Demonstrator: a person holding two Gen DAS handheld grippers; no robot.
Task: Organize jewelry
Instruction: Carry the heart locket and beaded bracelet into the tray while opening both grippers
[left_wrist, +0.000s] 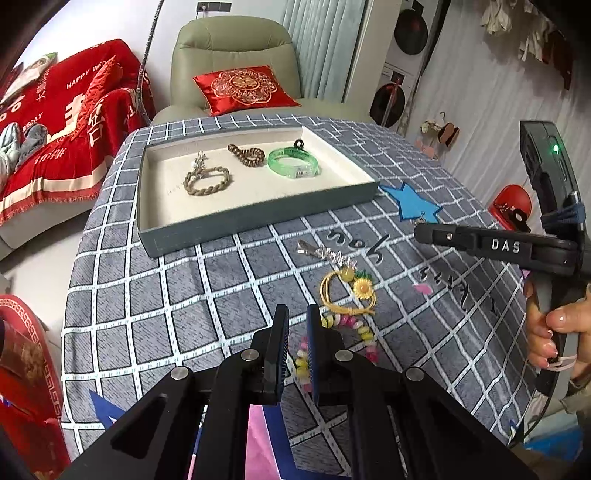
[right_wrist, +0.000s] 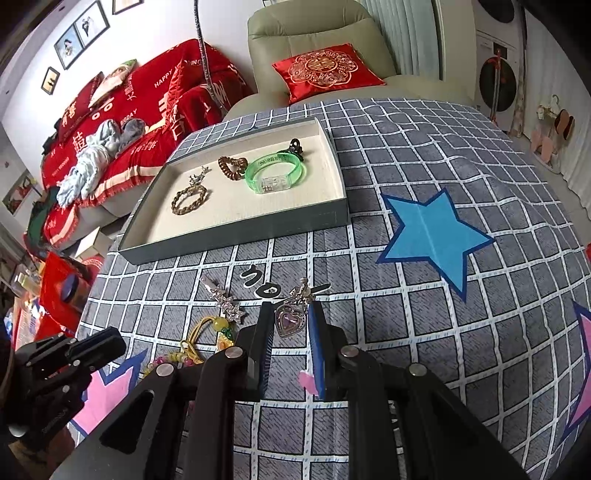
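Low centre of the right view, the right gripper (right_wrist: 291, 325) straddles the heart pendant (right_wrist: 290, 320) – jaws part-open, nothing clamped. Closing off-centre could skid it across the cloth (right_wrist: 406, 332) – short of the tray (right_wrist: 236, 240). Left gripper (left_wrist: 297, 332) is narrowly open, empty.

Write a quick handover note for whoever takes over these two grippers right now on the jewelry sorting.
Left gripper: open, empty, above the pastel bead bracelet.
Right gripper: open, straddling the purple heart pendant, not closed on it.
Done: braided bracelet, brown coil tie, green bangle and a small silver charm lie in the tray.
Left on the cloth: heart pendant, crystal hair clip, yellow sunflower tie, bead bracelet.
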